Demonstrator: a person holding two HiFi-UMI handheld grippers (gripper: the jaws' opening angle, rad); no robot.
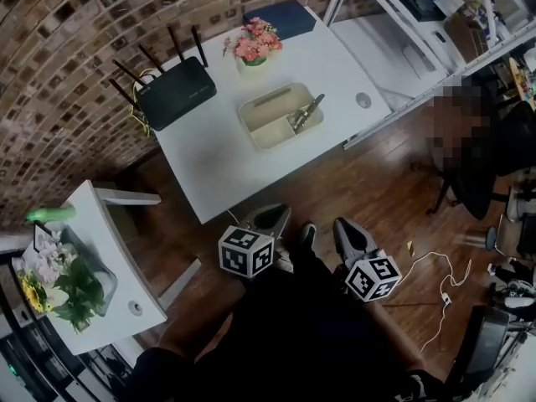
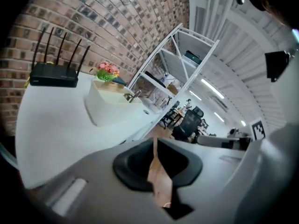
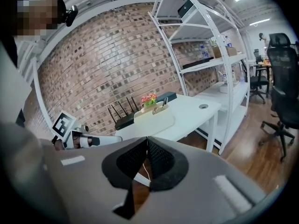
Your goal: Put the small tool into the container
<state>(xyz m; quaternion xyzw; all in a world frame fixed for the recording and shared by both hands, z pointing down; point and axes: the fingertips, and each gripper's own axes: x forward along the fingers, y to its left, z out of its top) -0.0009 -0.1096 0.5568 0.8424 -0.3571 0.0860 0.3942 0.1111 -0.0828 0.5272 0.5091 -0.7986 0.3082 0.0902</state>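
Seen from the head, the small tool (image 1: 306, 111) lies in the right end of the container (image 1: 261, 131) on the white worktop (image 1: 218, 153), between flowers (image 1: 255, 44) and the near edge. The left claw (image 1: 272, 216) and right claw (image 1: 347, 231) hang low, well apart from it. Their own views show each one's jaws pressed together, empty.

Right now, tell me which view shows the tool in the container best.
The head view: it looks down into the container, so the tool shows whole, lying at its right end. Both gripper views see the container side-on; only the tool's top pokes above the rim.
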